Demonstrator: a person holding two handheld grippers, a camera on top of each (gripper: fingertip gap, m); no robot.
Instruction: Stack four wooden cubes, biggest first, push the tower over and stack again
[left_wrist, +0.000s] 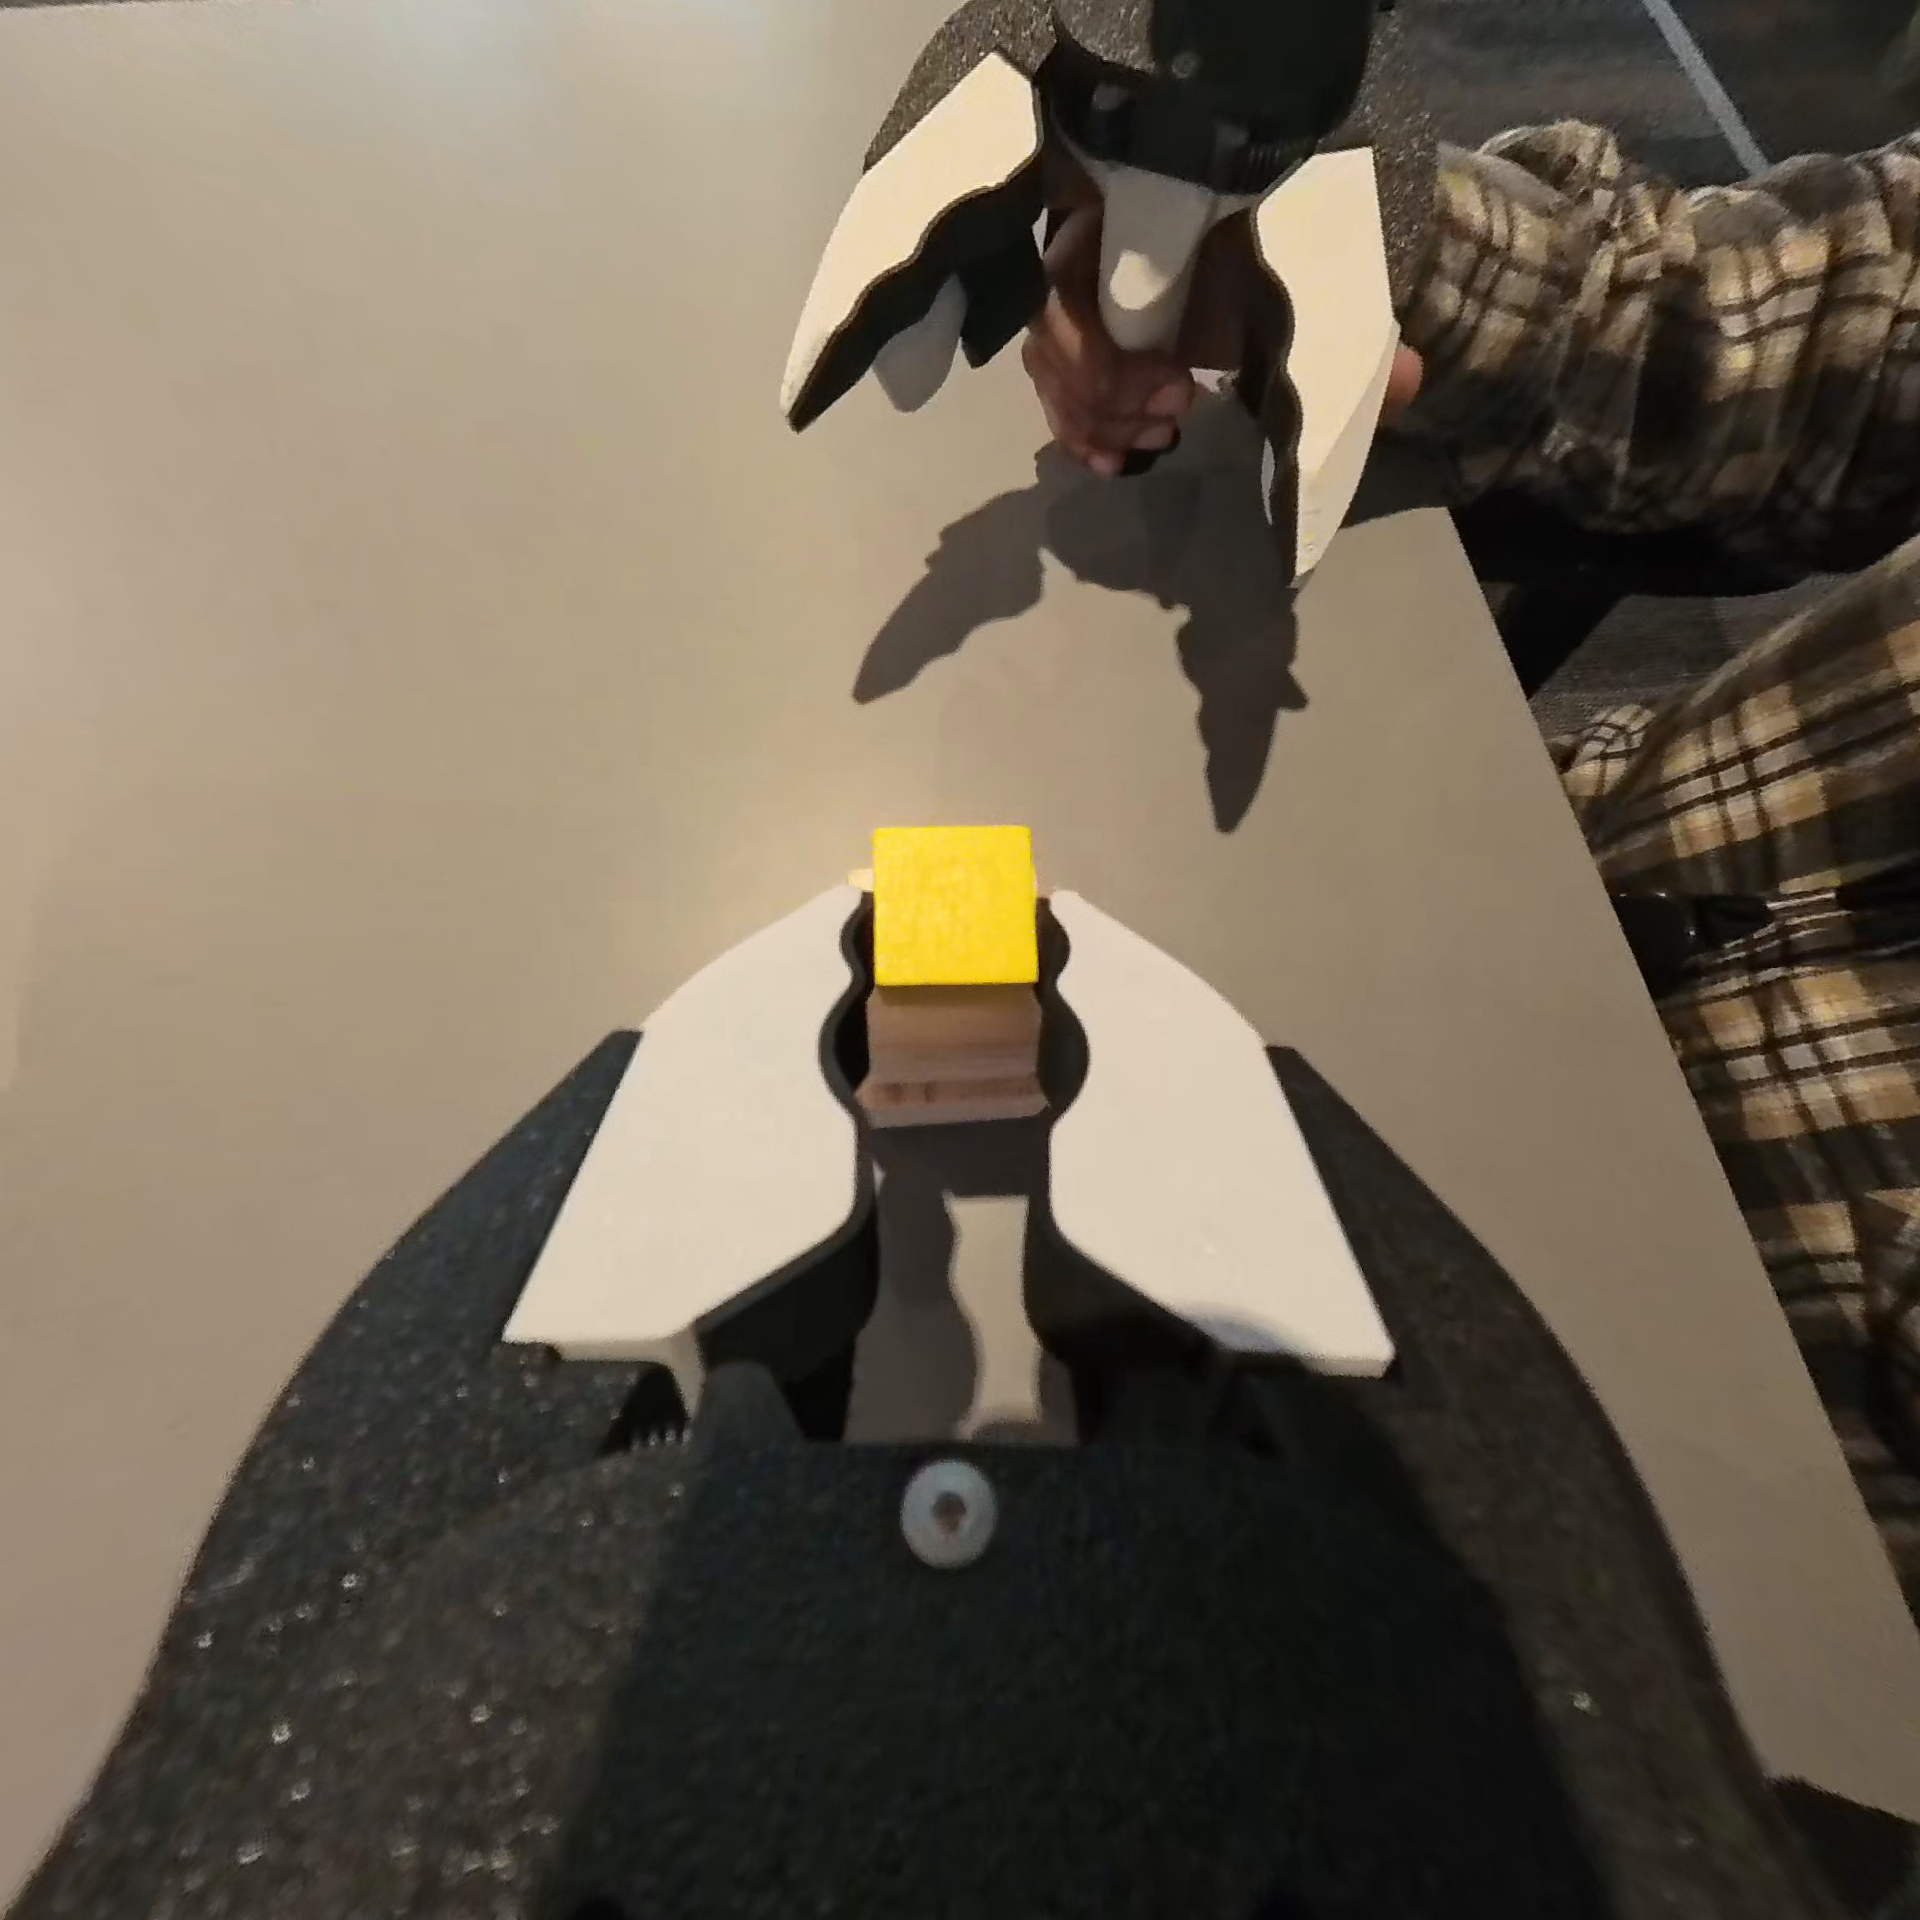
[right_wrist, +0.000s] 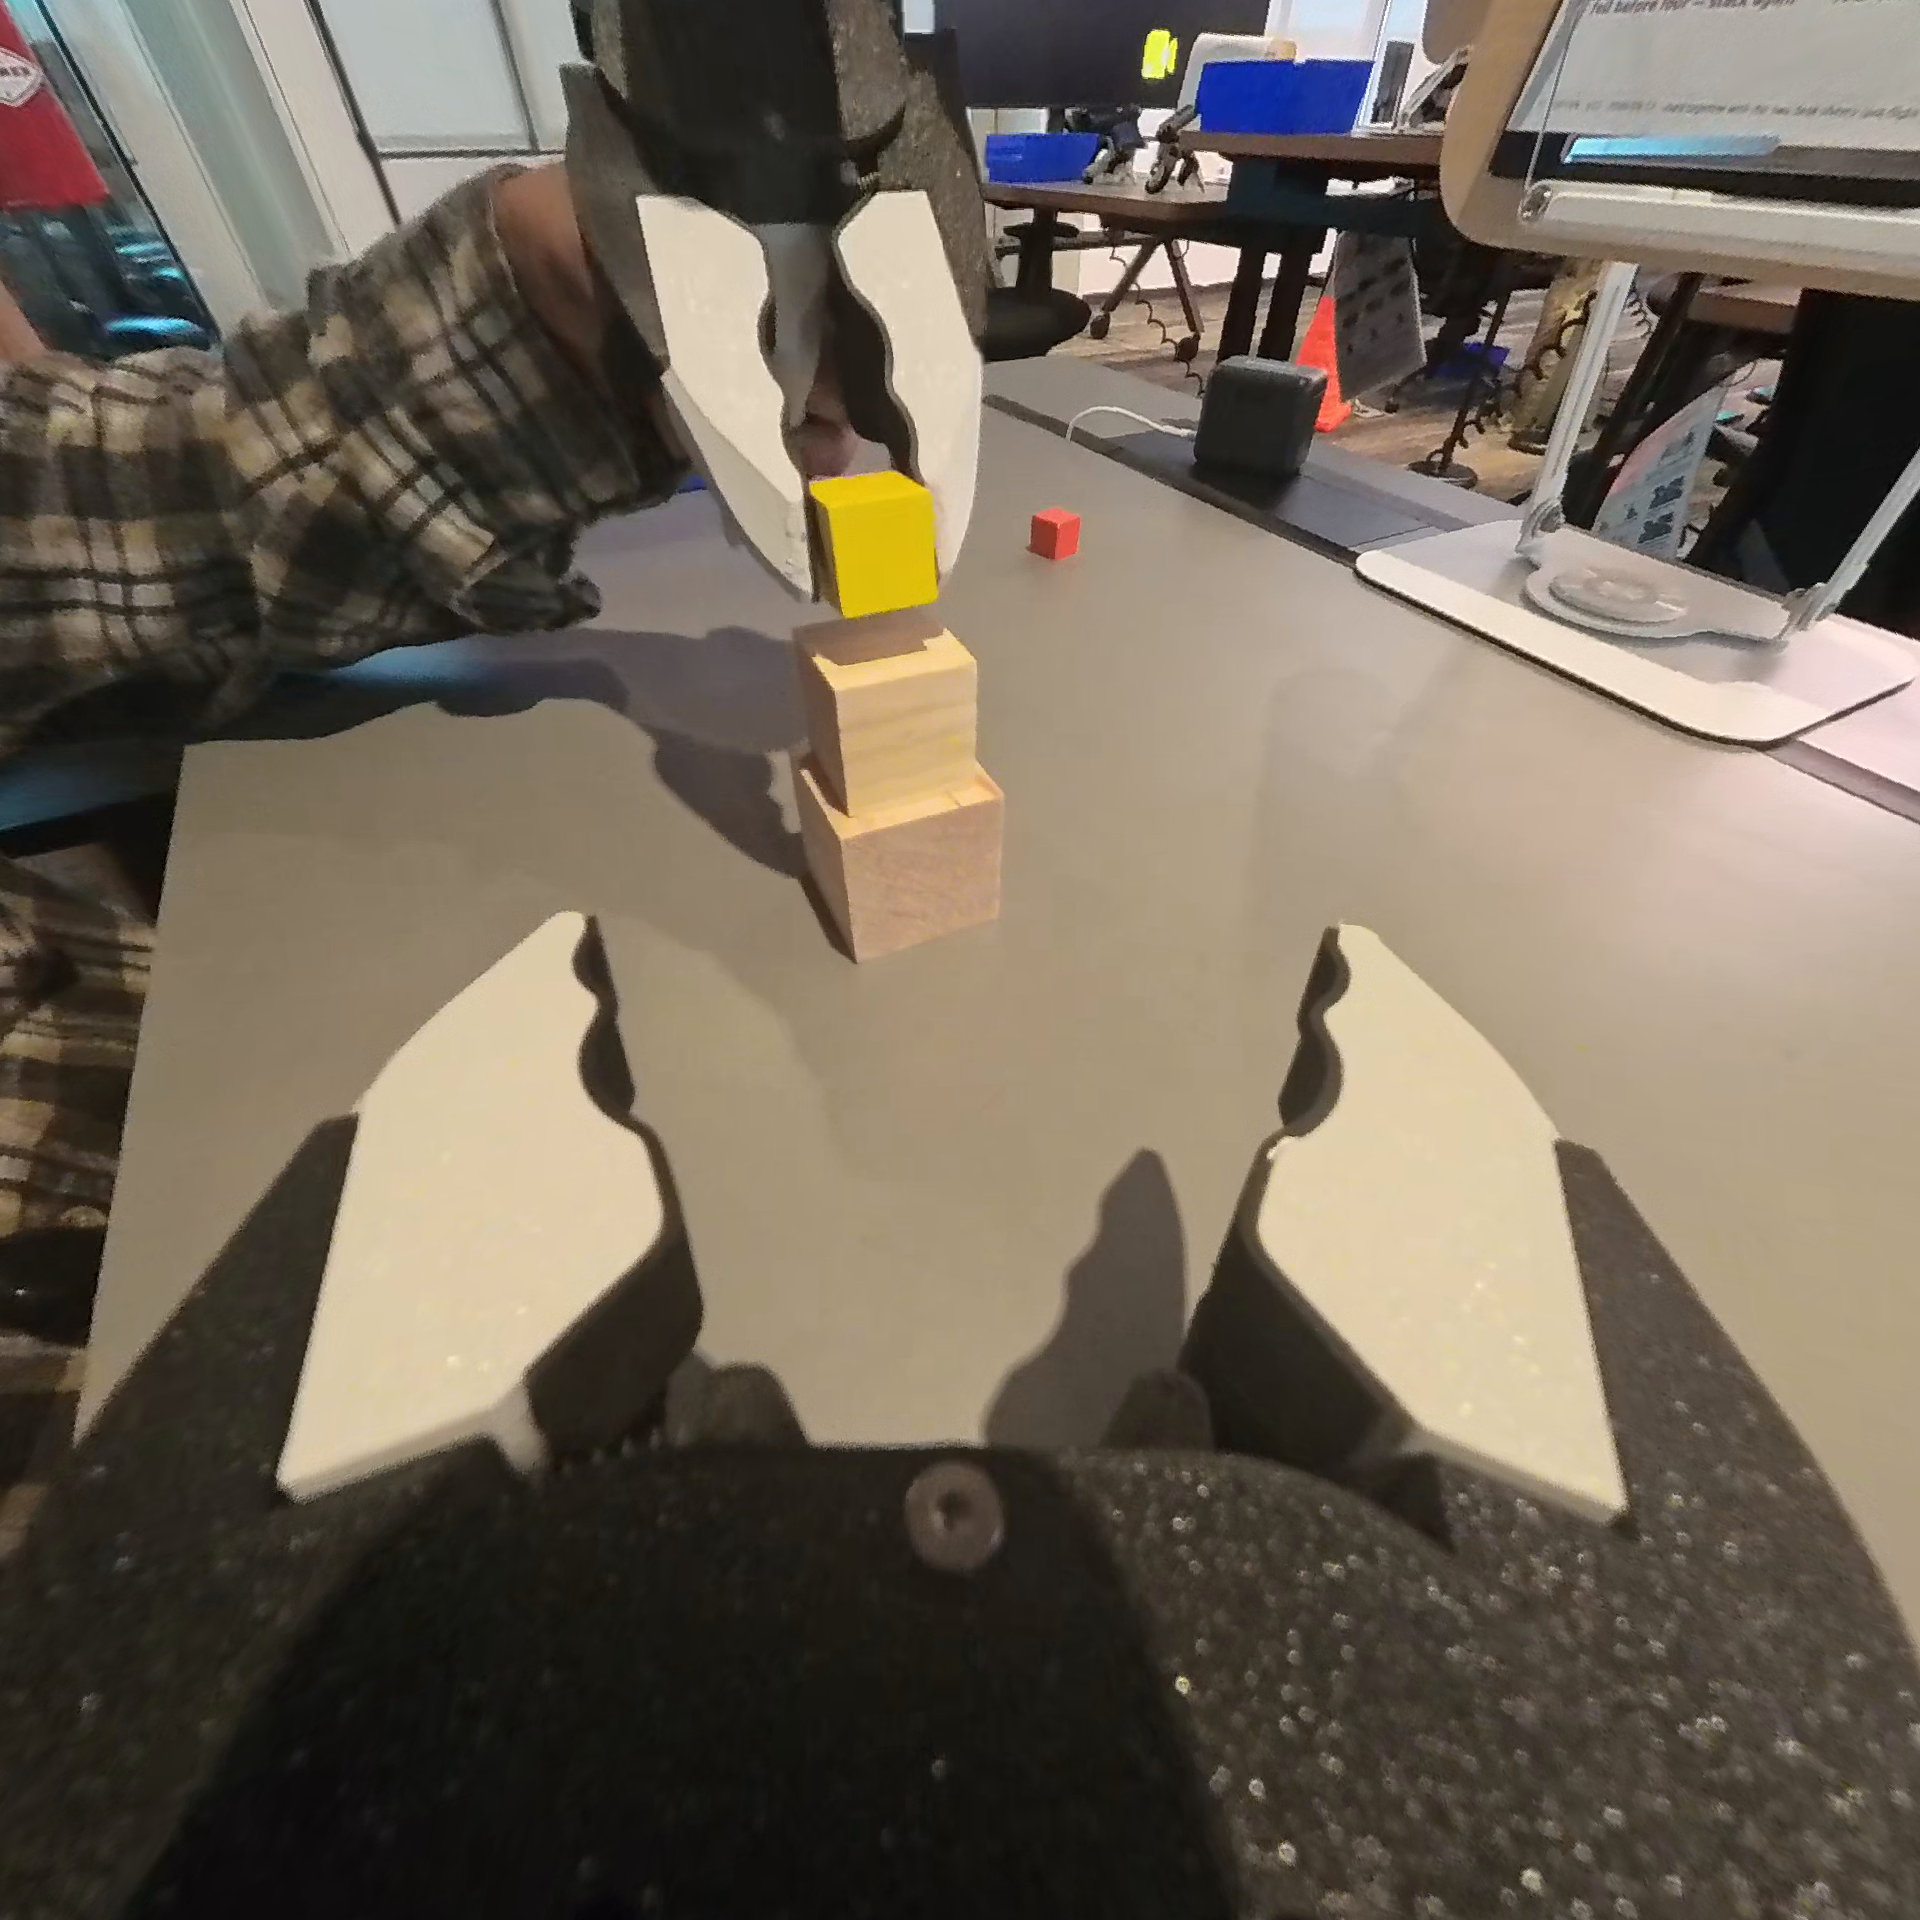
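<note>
Your left claw (right_wrist: 873, 561) is clamped on the yellow cube (right_wrist: 875, 542), one white finger pressed to each side, and it holds that cube directly above the two-cube stack. In the right wrist view a thin dark line shows under the yellow cube, but you cannot tell whether it touches the medium wooden cube (right_wrist: 891, 717) or hangs just clear of it. That medium cube sits on the large wooden cube (right_wrist: 906, 871), turned slightly and shifted toward the large cube's left edge. From the left wrist view the yellow cube (left_wrist: 954, 906) hides nearly all of the stack; only a strip of wood grain shows beneath it, between the fingers of the left claw (left_wrist: 954, 914), and which cube that is stays unclear. Your right claw (right_wrist: 956, 956) is spread wide with nothing between its fingers, low over the grey table (right_wrist: 1351, 935), with the stack at 12 o'clock just beyond its tips. In the left wrist view the right claw (left_wrist: 1049, 488) hovers at 12 o'clock, its body cut off by the top edge. The small red cube (right_wrist: 1056, 533) lies alone on the table at 1 o'clock from the stack, well apart from both claws. A plaid sleeve (right_wrist: 312, 457) covers the arm behind the left claw.
</note>
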